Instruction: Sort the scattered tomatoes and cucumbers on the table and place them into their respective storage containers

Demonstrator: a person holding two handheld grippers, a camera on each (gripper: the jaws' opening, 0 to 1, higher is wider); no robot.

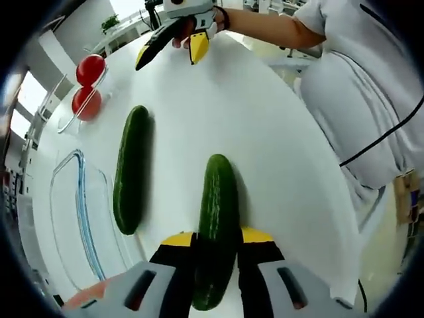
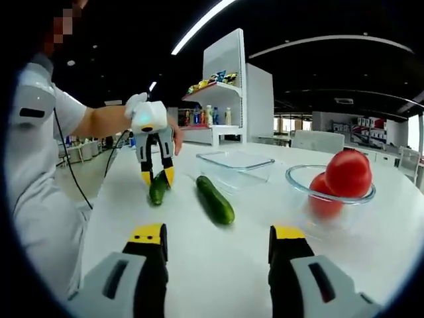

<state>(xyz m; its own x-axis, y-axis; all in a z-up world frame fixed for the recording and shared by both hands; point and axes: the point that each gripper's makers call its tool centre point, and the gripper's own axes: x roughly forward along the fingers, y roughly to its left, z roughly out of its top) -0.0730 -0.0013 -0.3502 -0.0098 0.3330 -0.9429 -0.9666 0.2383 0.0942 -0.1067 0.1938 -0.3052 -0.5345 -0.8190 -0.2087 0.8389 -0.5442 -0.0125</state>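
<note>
Left gripper (image 1: 217, 246): in the left gripper view its fingers rise from the bottom centre of the frame and are closed on a cucumber (image 1: 216, 225) that lies lengthwise between them on the white bench (image 1: 265, 132). In the right gripper view the same gripper (image 2: 159, 177) appears left of centre, pointing down, with the cucumber (image 2: 158, 188) between its yellow tips and resting on the bench (image 2: 218, 258).

Right gripper (image 2: 218, 248): in the right gripper view its fingers stand wide apart at the bottom of the frame, with bare bench between them and nothing held. In the left gripper view it (image 1: 173, 48) appears at the top centre, held by a hand (image 1: 199, 25), fingers spread.

Second cucumber (image 1: 130, 169): lies free on the bench, left of centre in the left gripper view, beside the held one and apart from it. In the right gripper view it (image 2: 214, 199) lies at centre frame.

Rectangular glass dish (image 1: 79, 218): lower left of the left gripper view, just beside the free cucumber. In the right gripper view it (image 2: 235, 165) sits behind the free cucumber.

Round glass bowl (image 2: 301, 185): right of the right gripper view, containing two tomatoes (image 2: 347, 173), one on top of the other. In the left gripper view the bowl (image 1: 66, 119) and tomatoes (image 1: 90, 69) sit at upper left.

A person's torso in a white shirt (image 1: 358, 99) occupies the right of the left gripper view.
</note>
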